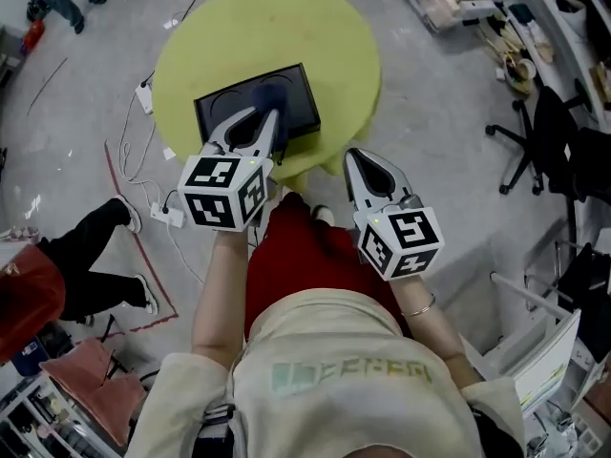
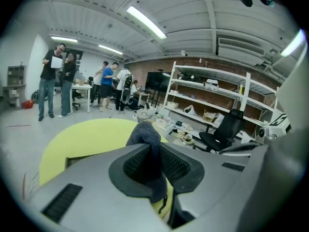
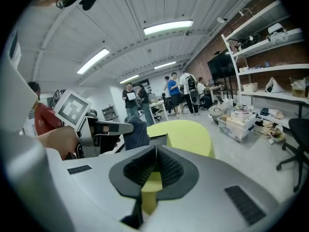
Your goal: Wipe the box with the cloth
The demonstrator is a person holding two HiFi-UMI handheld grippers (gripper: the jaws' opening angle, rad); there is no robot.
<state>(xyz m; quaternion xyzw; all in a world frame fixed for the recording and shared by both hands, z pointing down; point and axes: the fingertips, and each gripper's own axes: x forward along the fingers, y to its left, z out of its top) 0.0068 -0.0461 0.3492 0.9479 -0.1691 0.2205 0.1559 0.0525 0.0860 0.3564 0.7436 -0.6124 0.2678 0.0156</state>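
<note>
The left gripper (image 2: 153,154) has its jaws clamped on a dark blue cloth (image 2: 145,137). The cloth bunches up past the jaw tips, over the near half of the black box (image 1: 224,103). The box lies flat on the round yellow-green surface (image 1: 325,36). The right gripper (image 3: 155,156) has its jaws pressed together with nothing between them. It hovers to the right of the box, nearer the person, at the surface's edge.

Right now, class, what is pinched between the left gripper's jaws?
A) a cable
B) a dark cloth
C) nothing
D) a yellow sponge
B: the left gripper is shut on the dark cloth, which sticks out past its tips over the black box.
</note>
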